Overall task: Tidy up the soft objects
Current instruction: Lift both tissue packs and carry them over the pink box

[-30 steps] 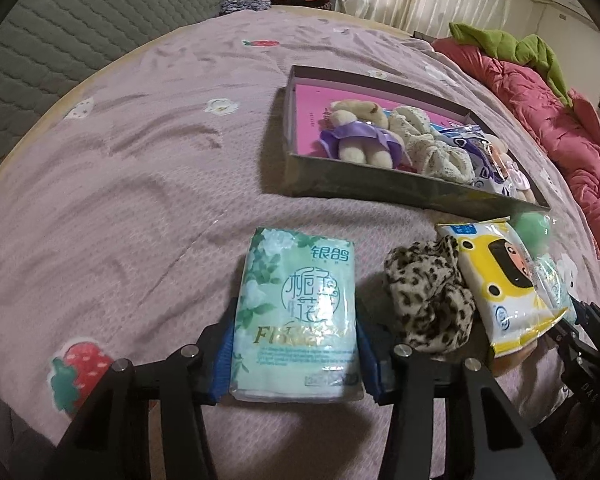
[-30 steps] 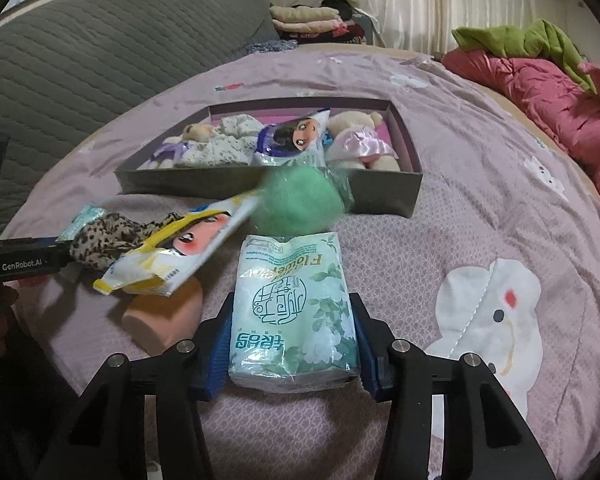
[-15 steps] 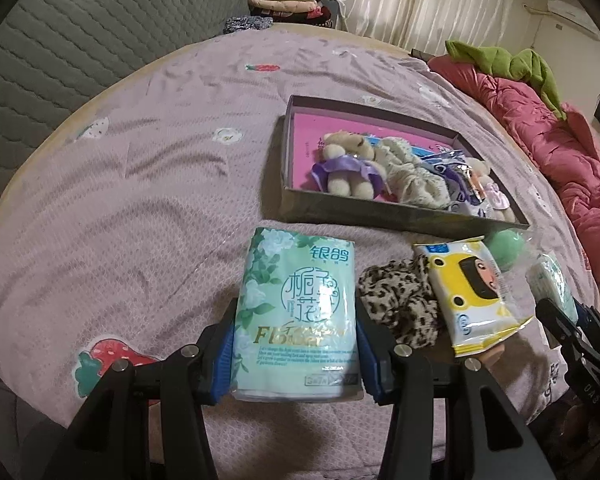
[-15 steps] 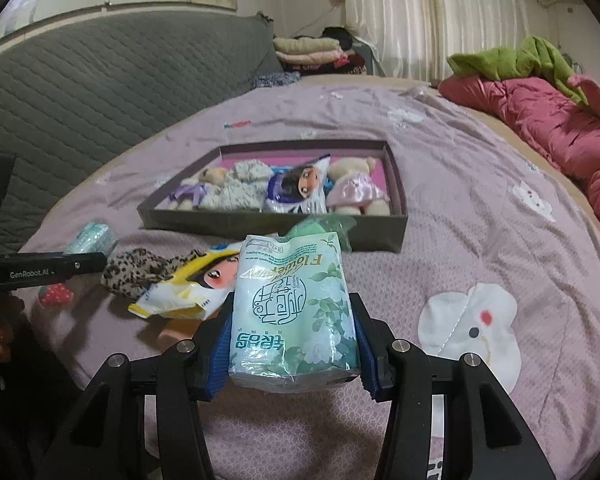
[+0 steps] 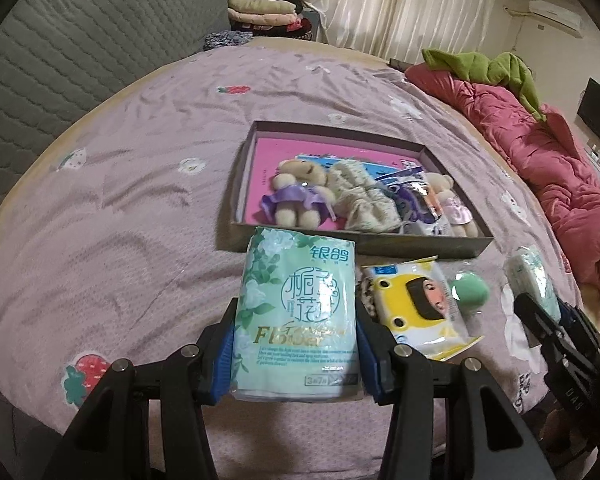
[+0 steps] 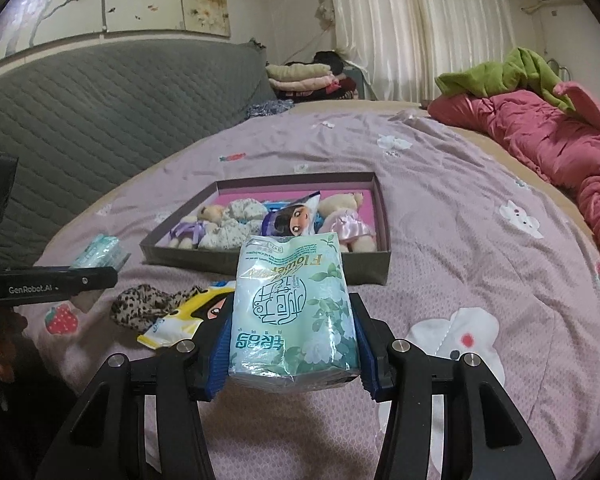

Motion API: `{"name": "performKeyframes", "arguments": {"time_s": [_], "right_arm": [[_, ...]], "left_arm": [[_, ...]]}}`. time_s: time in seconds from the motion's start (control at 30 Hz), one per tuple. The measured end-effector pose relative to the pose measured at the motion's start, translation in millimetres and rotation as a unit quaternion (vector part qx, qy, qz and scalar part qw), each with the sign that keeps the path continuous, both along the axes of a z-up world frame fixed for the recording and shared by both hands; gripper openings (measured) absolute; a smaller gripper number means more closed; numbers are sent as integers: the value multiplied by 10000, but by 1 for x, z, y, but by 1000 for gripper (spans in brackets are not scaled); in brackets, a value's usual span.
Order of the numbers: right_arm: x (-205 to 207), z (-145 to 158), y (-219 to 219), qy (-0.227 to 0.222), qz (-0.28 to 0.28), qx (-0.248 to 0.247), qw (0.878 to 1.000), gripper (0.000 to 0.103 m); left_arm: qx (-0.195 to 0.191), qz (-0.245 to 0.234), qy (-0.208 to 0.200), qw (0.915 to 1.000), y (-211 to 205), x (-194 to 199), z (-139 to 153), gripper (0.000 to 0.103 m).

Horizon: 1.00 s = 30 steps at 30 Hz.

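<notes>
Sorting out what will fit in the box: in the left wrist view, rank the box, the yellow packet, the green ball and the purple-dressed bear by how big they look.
1. Box
2. Yellow packet; it lies nearer the camera than the bear, so its lead is unsure
3. Bear
4. Green ball

A bed [image 5: 140, 208] under a mauve sheet printed with strawberries and white flowers carries everything. Near its middle lies a shallow grey box [image 5: 420, 245] with a pink floor. Just in front of the box, on the sheet, lie a leopard-print scrunchie [image 6: 148, 305], a yellow wipes packet [image 5: 414, 308] and a green ball [image 5: 470, 289]. Far right, a rumpled pink quilt [image 5: 540, 152] lies along the bed's edge with a green garment [image 5: 484, 66] on it.
</notes>
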State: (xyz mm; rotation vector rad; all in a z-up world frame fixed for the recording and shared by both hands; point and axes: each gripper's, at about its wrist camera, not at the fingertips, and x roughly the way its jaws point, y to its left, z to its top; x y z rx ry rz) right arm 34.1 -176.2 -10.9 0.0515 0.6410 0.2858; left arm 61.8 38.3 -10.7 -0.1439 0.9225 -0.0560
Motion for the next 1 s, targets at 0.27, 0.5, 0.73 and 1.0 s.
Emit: {"name": "performKeyframes", "arguments": {"time_s": [0.27,0.5,0.73,1.0], "right_arm": [[4,4,0,-91,-1,55,9999,53],[10,5,2,-151,53,110,9998,53],[19,11,3,-348,32,39,9994,53],[34,12,-6,-367,-76,183,9991,53]], "left_arm": [[-38,-21,-100,9999,-9,10,7,51],[21,-4,-105,9999,-14,18,9,51],[-30,-29,-161,9999,-20,30,13,51],[-65,-63,-262,9996,-26,42,17,51]]}}
